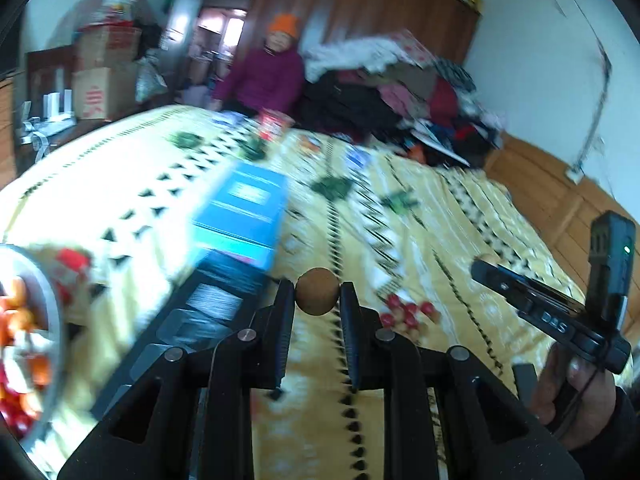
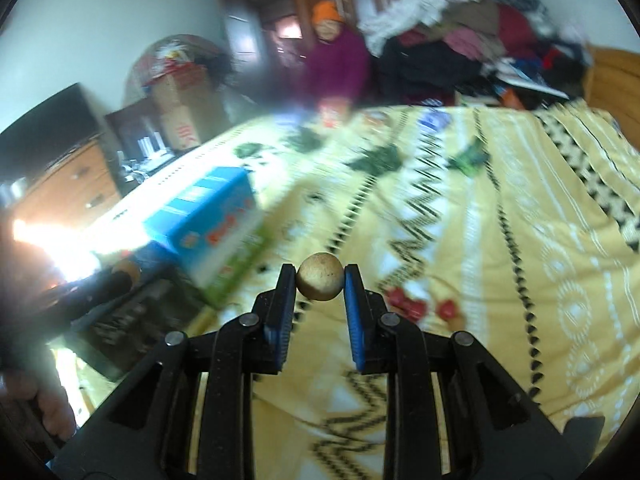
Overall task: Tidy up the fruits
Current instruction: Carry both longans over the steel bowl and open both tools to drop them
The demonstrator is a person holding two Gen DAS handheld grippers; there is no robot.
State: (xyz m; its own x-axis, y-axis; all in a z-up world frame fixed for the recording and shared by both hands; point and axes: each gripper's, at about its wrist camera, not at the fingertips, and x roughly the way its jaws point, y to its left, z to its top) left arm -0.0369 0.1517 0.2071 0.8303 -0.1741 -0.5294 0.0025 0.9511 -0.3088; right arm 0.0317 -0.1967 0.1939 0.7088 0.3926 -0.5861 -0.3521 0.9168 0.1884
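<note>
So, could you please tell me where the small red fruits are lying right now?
In both wrist views, the small red fruits lie clustered on the yellow patterned bedspread, just right of the tongs' tips.

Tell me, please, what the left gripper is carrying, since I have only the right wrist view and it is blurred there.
Observer: The left gripper is shut on a small round brown fruit.
Operator: Thank you. My right gripper pinches a small round tan fruit; is any container nearby?
Observer: Yes, a round metal bowl holding orange and red fruits shows at the left edge of the left wrist view.
</note>
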